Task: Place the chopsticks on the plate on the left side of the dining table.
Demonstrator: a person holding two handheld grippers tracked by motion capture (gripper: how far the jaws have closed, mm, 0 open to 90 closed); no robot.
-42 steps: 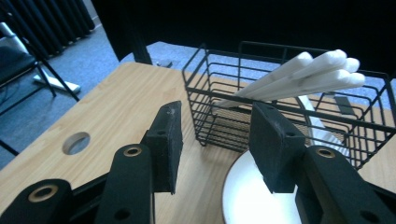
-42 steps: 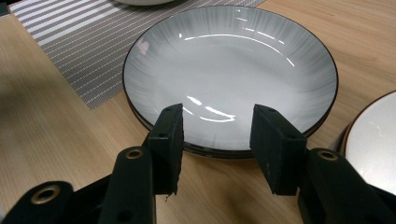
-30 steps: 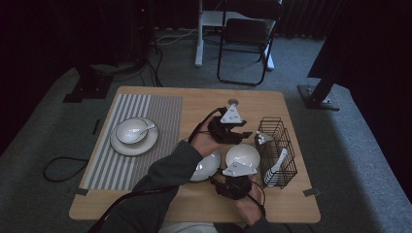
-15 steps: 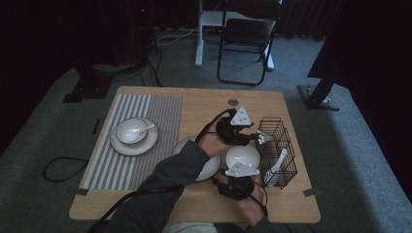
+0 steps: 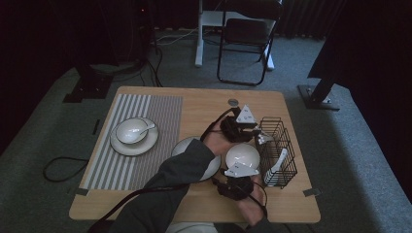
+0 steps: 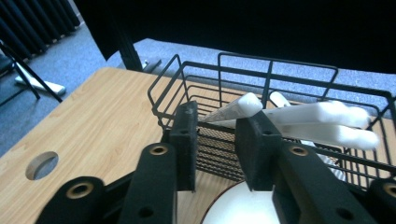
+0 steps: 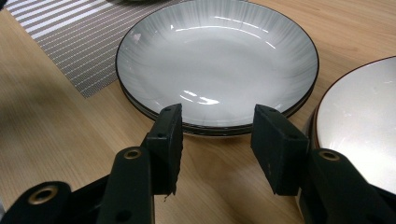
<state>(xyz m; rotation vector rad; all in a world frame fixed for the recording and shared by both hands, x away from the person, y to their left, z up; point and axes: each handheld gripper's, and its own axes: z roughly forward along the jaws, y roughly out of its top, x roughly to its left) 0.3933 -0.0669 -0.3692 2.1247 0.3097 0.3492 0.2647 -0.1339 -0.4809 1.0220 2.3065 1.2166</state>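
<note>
Your left gripper (image 6: 215,135), jaws just narrowed, has a white spoon's handle tip (image 6: 243,106) between them above the wire basket (image 5: 277,150) near the table's right edge, grip unclear; your right gripper (image 7: 215,148) stands open, empty, before the plate (image 7: 217,60).

Black wire basket (image 6: 299,84) at the table's right edge, white spoons (image 6: 327,122) inside. Light wood table (image 5: 204,104). Grey-and-white striped mat (image 5: 145,111) by the left edge. Pale grey plate (image 7: 217,60), dark rim. White bowl (image 5: 242,155), reddish-brown rim. Black gripper pads (image 7: 170,140).
</note>
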